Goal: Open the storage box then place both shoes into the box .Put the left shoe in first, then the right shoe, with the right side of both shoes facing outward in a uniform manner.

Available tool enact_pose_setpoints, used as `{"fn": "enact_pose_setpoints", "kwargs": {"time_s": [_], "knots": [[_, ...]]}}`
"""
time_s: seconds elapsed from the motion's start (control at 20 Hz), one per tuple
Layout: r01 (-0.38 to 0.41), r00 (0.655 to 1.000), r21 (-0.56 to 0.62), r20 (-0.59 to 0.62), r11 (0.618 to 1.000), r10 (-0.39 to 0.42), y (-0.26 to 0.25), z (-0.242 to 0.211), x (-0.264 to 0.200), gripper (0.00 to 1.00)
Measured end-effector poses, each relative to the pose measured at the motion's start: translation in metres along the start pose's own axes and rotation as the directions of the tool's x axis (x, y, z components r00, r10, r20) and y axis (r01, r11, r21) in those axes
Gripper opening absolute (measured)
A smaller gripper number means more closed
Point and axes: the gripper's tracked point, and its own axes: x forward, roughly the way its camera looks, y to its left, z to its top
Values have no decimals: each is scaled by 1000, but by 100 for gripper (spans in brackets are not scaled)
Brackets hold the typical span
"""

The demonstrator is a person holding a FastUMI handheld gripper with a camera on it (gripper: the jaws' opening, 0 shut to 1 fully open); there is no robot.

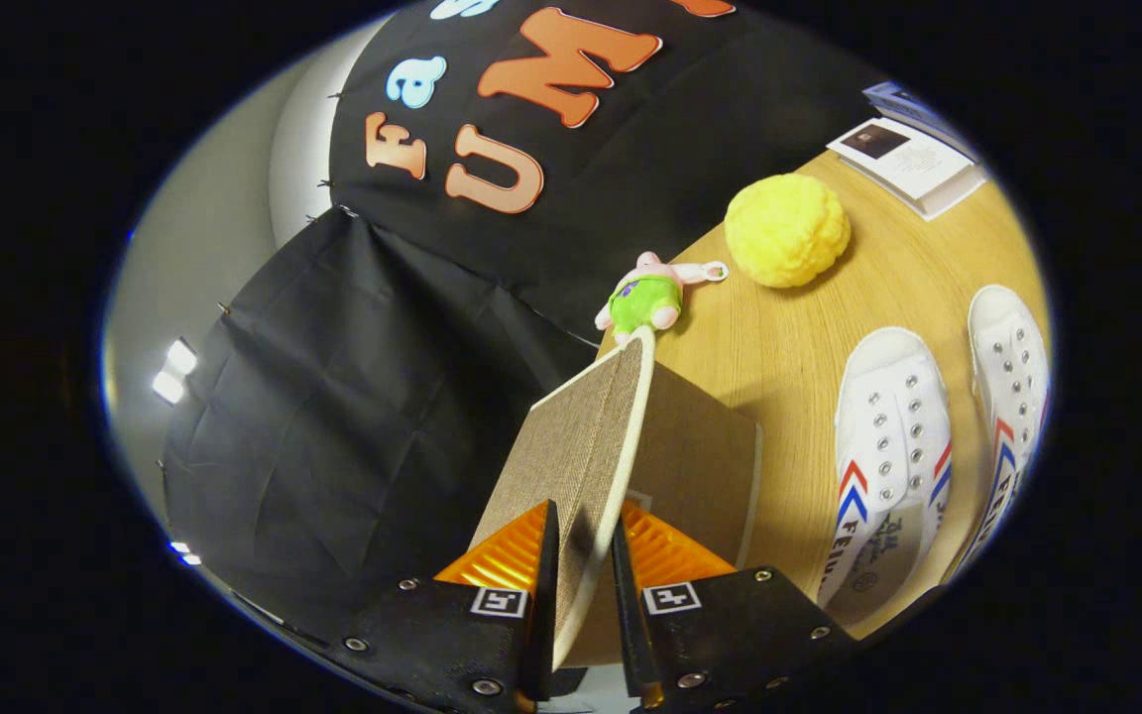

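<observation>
My gripper (583, 540) is shut on the lid (581, 456) of the storage box (700, 466), a tan woven panel with a pale rim. The lid stands lifted up, rising away from the fingers with its edge pinched between them. The box body lies under and to the right of the lid on the wooden table (779, 337). Two white canvas shoes with red and blue chevrons lie side by side to the right of the box: the nearer shoe (890, 446) next to the box, the other shoe (1009, 397) beyond it. Their toes point away from me.
Beyond the lid's far tip lies a small pink and green plush toy (652, 295). A yellow fuzzy ball (786, 230) sits farther back on the table, and a white booklet (908, 164) lies near the far edge. Black cloth walls stand behind and to the left.
</observation>
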Motion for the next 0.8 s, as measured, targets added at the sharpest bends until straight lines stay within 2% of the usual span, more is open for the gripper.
{"fn": "enact_pose_setpoints", "kwargs": {"time_s": [0.1,0.25,0.5,0.8], "knots": [[3,1000,-1,-13,1000,-3,2,-5,4,30],[12,1000,26,-14,1000,-11,10,-3,5,12],[-79,996,13,47,997,78,62,16,-4,10],[-93,989,-54,107,994,98,128,25,6,10]]}}
